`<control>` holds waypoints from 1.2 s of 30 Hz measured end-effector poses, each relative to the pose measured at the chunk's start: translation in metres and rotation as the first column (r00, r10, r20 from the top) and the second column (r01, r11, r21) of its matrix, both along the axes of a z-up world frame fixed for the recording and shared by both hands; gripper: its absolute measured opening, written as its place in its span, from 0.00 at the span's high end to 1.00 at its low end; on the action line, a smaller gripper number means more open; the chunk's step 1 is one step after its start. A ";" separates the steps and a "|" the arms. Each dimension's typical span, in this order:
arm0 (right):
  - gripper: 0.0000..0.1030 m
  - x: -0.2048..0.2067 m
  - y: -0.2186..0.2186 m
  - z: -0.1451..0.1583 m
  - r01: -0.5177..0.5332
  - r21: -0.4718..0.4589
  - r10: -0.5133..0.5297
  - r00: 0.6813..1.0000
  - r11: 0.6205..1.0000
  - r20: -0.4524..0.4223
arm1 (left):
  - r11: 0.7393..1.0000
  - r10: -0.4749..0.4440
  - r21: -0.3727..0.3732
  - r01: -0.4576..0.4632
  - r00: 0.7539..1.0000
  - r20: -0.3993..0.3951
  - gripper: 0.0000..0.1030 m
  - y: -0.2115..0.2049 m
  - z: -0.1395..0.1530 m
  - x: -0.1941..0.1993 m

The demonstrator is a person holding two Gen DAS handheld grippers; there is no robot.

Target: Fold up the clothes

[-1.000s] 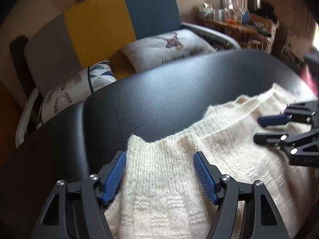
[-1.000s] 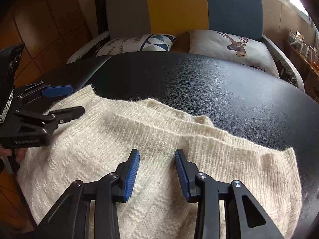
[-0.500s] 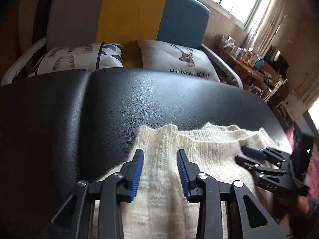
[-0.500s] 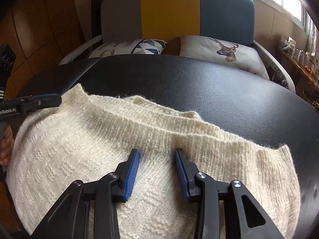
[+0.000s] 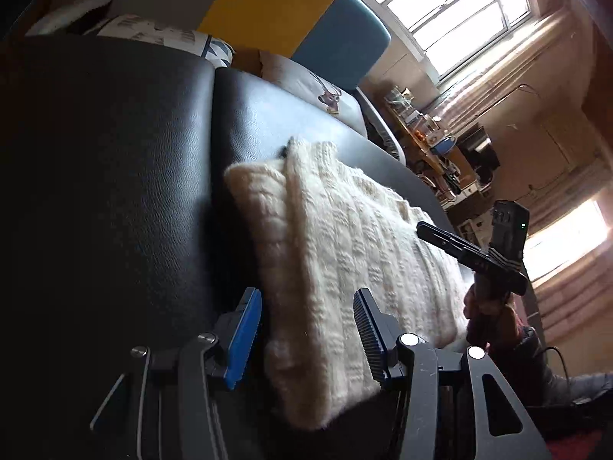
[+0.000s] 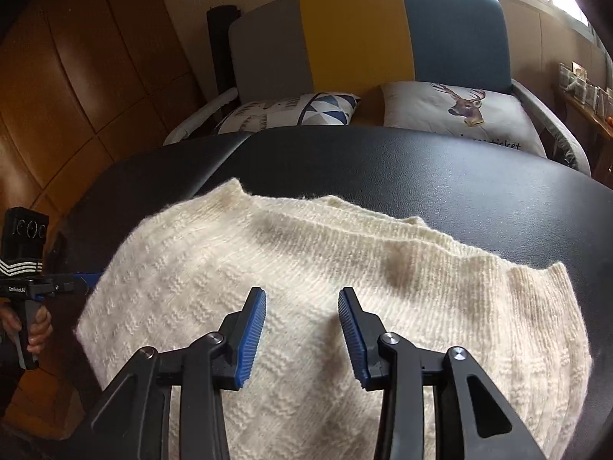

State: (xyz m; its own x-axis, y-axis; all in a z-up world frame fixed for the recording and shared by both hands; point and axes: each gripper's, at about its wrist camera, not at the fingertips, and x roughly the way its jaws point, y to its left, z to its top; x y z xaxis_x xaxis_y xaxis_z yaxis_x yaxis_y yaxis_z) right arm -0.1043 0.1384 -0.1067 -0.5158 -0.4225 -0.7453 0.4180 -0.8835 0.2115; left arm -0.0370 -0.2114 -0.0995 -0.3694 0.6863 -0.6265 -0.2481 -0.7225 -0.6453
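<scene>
A cream knit sweater (image 6: 306,260) lies folded on a black leather surface (image 6: 440,176). My right gripper (image 6: 302,326) hovers open over the sweater's near middle, with nothing between its pads. In the left wrist view, which is strongly tilted, the sweater (image 5: 345,237) runs away from me. My left gripper (image 5: 306,329) is open and straddles the sweater's near edge without pinching it. The right gripper (image 5: 471,253) shows side-on beyond the sweater, held by a hand (image 5: 486,306). The left gripper (image 6: 38,287) appears at the far left edge of the right wrist view, beside the sweater's left side.
Behind the black surface stands a grey, yellow and blue sofa (image 6: 364,38) with a triangle-pattern pillow (image 6: 291,111) and a deer pillow (image 6: 459,111). Wood panelling (image 6: 76,76) fills the left. A cluttered shelf (image 5: 429,134) and windows (image 5: 452,11) are on the right.
My left gripper has swung to the sweater's left end, tilted sharply, and its fingers have spread wider. The right gripper stays open over the sweater's middle.
</scene>
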 end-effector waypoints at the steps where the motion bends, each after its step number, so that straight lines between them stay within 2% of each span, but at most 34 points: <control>1: 0.59 0.003 -0.003 -0.001 -0.003 0.014 0.003 1.000 1.000 0.000 | 1.000 -0.013 0.016 0.013 1.000 0.006 0.53 0.002 -0.002 0.003; 2: 0.59 0.004 -0.006 -0.003 0.000 0.025 0.000 1.000 1.000 0.000 | 0.999 -0.024 0.025 0.024 1.000 0.006 0.54 0.003 -0.002 0.006; 3: 0.59 0.005 -0.007 -0.005 0.008 0.034 -0.008 1.000 0.999 0.000 | 0.999 -0.035 0.030 0.035 0.999 -0.002 0.62 0.005 -0.001 0.008; 4: 0.59 0.005 -0.008 -0.007 0.015 0.043 -0.015 1.000 0.999 0.000 | 0.998 -0.042 0.037 0.043 0.999 -0.007 0.78 0.007 0.000 0.010; 5: 0.59 0.006 -0.008 -0.009 0.020 0.047 -0.020 1.000 0.999 0.001 | 0.998 -0.048 0.046 0.048 0.999 -0.007 0.83 0.008 0.000 0.011; 6: 0.59 0.006 -0.007 -0.010 0.022 0.049 -0.022 1.000 0.999 0.000 | 0.997 -0.053 0.054 0.053 0.999 -0.008 0.86 0.009 0.001 0.012; 7: 0.58 0.006 -0.008 -0.011 0.023 0.051 -0.023 1.000 0.998 -0.002 | 0.998 -0.050 0.046 0.050 0.999 -0.008 0.92 0.009 0.000 0.012; 8: 0.58 0.006 -0.008 -0.012 0.024 0.054 -0.024 1.000 0.998 -0.003 | 0.999 -0.040 0.024 0.040 0.999 -0.008 0.94 0.010 -0.001 0.011; 10: 0.57 0.006 -0.008 -0.014 0.025 0.059 -0.025 1.000 0.998 -0.006 | 0.997 -0.015 0.072 0.017 1.000 -0.024 0.95 0.003 0.005 0.017; 12: 0.57 0.006 -0.004 -0.014 0.025 0.055 -0.025 1.000 0.998 -0.004 | 0.992 0.010 0.130 -0.003 0.999 -0.052 0.95 -0.007 0.016 0.028; 16: 0.57 0.005 0.006 -0.022 0.044 0.007 -0.044 0.999 0.999 0.011 | 0.996 0.040 0.081 -0.039 0.999 -0.014 0.95 -0.013 0.004 0.047; 19: 0.55 0.006 0.006 -0.023 0.052 -0.002 -0.052 0.999 0.999 -0.002 | 0.997 0.064 0.041 -0.066 0.996 0.057 0.95 -0.009 -0.018 0.049; 21: 0.55 0.008 0.006 -0.023 0.046 0.005 -0.046 0.999 0.999 -0.021 | 0.996 0.066 0.049 -0.068 0.997 0.039 0.95 -0.008 -0.014 0.049; 23: 0.55 0.009 0.008 -0.023 0.045 -0.010 -0.046 0.999 0.999 -0.025 | 0.997 0.066 0.041 -0.065 0.998 -0.017 0.95 -0.007 0.004 0.044; 26: 0.54 0.008 0.012 -0.023 0.047 -0.038 -0.048 0.999 0.998 -0.019 | 0.996 0.083 -0.009 -0.084 0.991 -0.102 0.89 -0.008 0.024 0.027; 29: 0.54 0.010 0.014 -0.023 0.047 -0.051 -0.048 0.999 0.998 -0.022 | 0.996 0.070 -0.048 -0.077 0.989 -0.133 0.76 0.003 0.033 -0.004; 30: 0.54 0.011 0.013 -0.023 0.047 -0.055 -0.048 0.999 0.997 -0.024 | 0.996 0.060 -0.059 -0.068 0.989 -0.135 0.72 0.008 0.034 -0.016; 35: 0.54 0.012 0.016 -0.023 0.045 -0.084 -0.047 0.999 0.995 -0.026 | 0.995 0.008 -0.100 -0.018 0.996 -0.092 0.68 0.029 0.026 -0.066; 36: 0.54 0.012 0.018 -0.024 0.044 -0.093 -0.046 0.999 0.995 -0.024 | 0.994 0.000 -0.108 -0.007 0.997 -0.072 0.65 0.033 0.021 -0.075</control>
State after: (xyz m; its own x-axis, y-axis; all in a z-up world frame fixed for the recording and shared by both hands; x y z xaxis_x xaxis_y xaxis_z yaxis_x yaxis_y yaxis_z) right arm -0.0926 0.1563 -0.1302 -0.5546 -0.4647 -0.6903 0.3844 -0.8788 0.2828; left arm -0.1121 -0.1789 -0.0789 -0.4184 0.6145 -0.6689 -0.2884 -0.7882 -0.5437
